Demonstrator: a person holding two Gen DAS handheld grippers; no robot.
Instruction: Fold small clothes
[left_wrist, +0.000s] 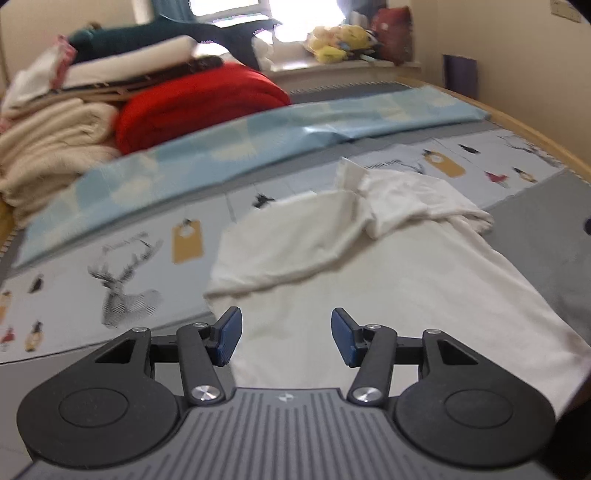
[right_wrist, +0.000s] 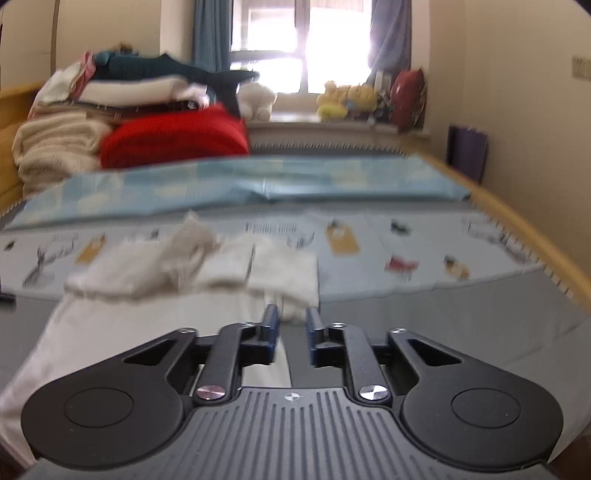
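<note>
Left gripper (left_wrist: 286, 334) hangs over the near part of the white shirt (left_wrist: 369, 266), its blue pads standing well apart with nothing between them; only cloth lies beneath. The shirt is spread on the printed mat (left_wrist: 122, 266) that covers the bed, with its far end already turned back toward the middle, a sleeve bunched on top near the collar. Further right, the right gripper (right_wrist: 291, 325) points down at the same shirt (right_wrist: 122, 347) from the other side. Its jaws are nearly closed with a thin gap between them, and a lump of white cloth shows just past the tips; whether any fabric is pinched there cannot be told through the blur.

Judging by how the garment lies, the fold is partly made and the next crease is due. To do it well, each gripper should probably take the shirt at a matching corner or edge, catching all layers at once, so both sides lift level. The bunched sleeve looks likely to spoil a flat fold, so smoothing it first seems wise. The folded blue sheet (left_wrist: 258, 136) and the red blanket (left_wrist: 195, 107) lie well apart, behind.
</note>
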